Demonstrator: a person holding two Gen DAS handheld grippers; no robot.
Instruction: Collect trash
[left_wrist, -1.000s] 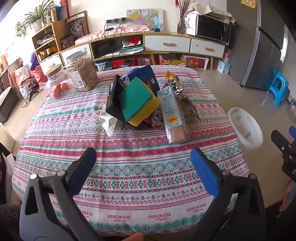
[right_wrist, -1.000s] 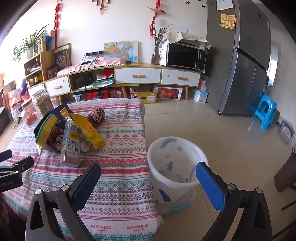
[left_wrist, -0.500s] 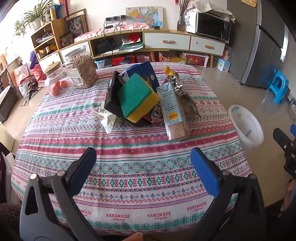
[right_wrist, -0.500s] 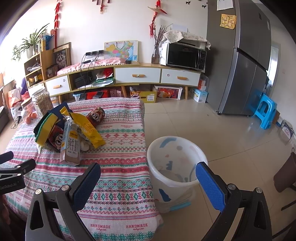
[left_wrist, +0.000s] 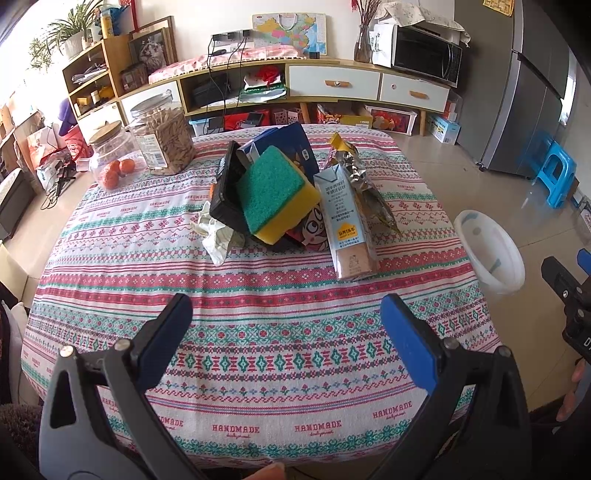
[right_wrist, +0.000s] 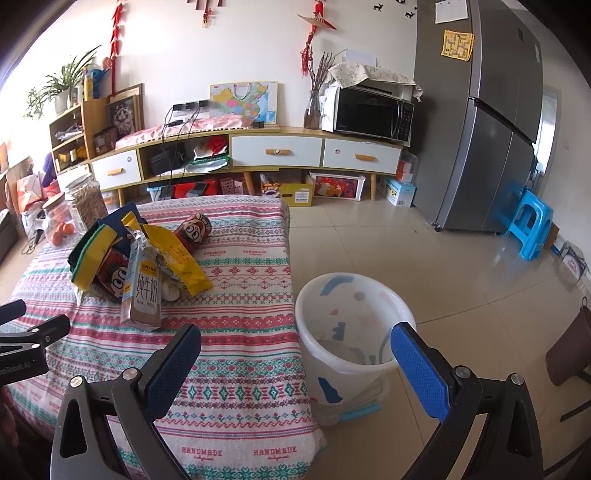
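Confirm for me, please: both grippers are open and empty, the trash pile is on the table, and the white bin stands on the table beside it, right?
Not quite: the bin stands on the floor beside the table, as the right wrist view shows. The rest holds.

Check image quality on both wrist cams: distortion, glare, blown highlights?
Left wrist view: strong fisheye bowing with dark corners; window side at upper left blown out; pile around the milk carton sharp. Right wrist view: same curvature; glare on the floor near the blue stool; bin interior slightly hazy.
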